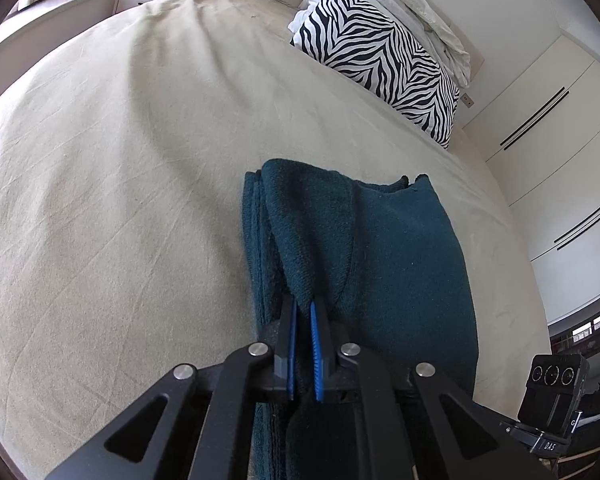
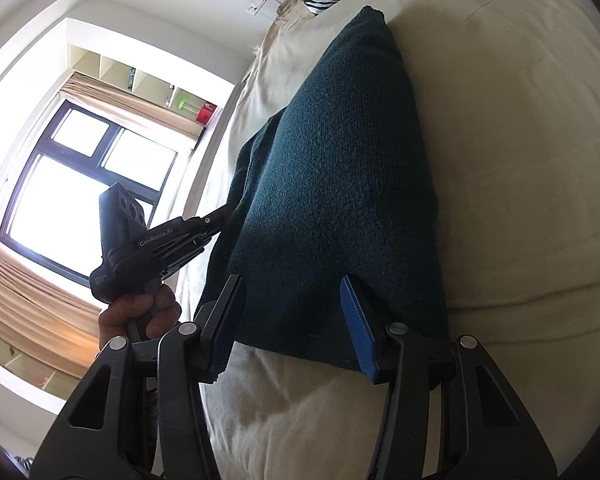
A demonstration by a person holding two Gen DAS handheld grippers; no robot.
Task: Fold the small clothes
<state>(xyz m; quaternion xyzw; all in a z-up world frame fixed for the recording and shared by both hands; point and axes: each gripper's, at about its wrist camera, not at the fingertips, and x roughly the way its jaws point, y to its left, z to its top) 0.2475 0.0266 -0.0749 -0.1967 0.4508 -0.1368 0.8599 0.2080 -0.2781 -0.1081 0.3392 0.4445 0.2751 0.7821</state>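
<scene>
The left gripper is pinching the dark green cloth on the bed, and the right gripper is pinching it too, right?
Not quite. The left gripper is pinching a fold of the dark green cloth on the bed, but the right gripper is open. In the right wrist view its jaws stand wide apart over the cloth's near edge, not closed on it.
</scene>
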